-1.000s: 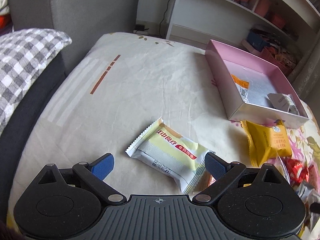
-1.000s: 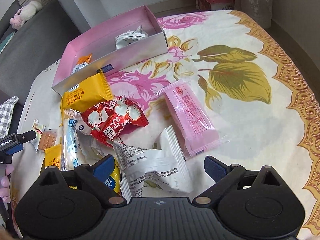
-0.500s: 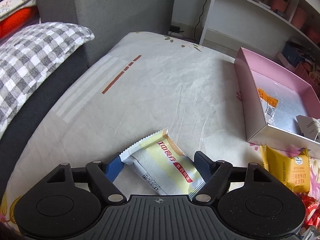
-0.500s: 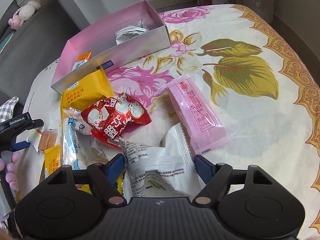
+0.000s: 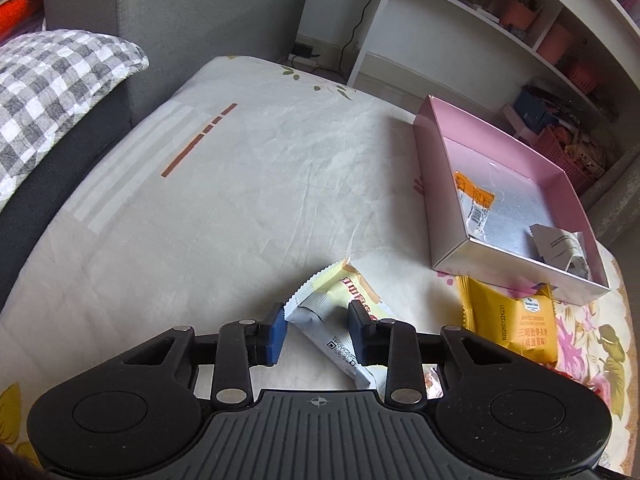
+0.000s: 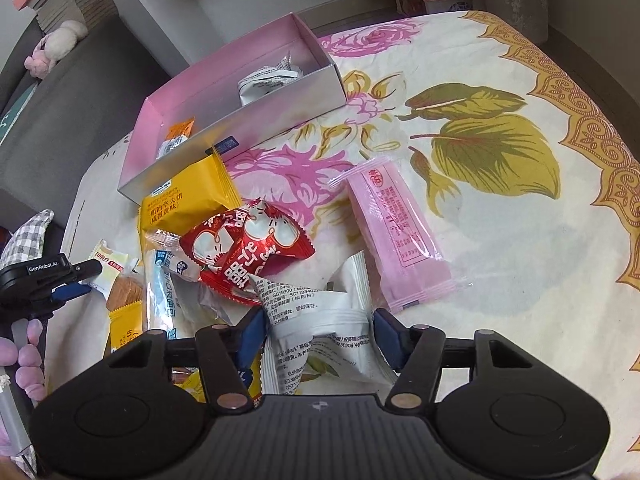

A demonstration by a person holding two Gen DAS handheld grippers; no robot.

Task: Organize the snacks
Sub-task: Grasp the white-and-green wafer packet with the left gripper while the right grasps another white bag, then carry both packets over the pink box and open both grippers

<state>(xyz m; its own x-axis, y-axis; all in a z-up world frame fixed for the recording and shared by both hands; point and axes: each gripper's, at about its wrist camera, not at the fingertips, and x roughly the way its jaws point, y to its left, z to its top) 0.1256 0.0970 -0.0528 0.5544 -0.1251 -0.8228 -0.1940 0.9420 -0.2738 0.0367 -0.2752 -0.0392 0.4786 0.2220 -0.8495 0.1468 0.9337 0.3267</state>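
My left gripper [image 5: 316, 330] is shut on a pale yellow and white snack packet [image 5: 340, 320] that lies on the cloth. My right gripper [image 6: 318, 330] is shut on a white snack packet [image 6: 320, 328] at the near edge of a heap of snacks. The pink box [image 5: 436, 184] stands to the right in the left wrist view and holds an orange-labelled packet [image 5: 474, 200] and a white crumpled packet [image 5: 560, 246]. The box [image 6: 240, 128] shows at the back in the right wrist view. My left gripper also shows there [image 6: 68, 280].
A yellow packet [image 5: 516, 320] lies by the box's near wall. In the right wrist view a red packet [image 6: 244, 252], a yellow packet [image 6: 184, 196] and a long pink packet [image 6: 396, 240] lie on the flowered cloth. A grey sofa with a checked cushion [image 5: 48, 92] stands at the left.
Both grippers have closed from open: the left onto the pale yellow packet, the right onto the white packet. Both moved forward over their packets.
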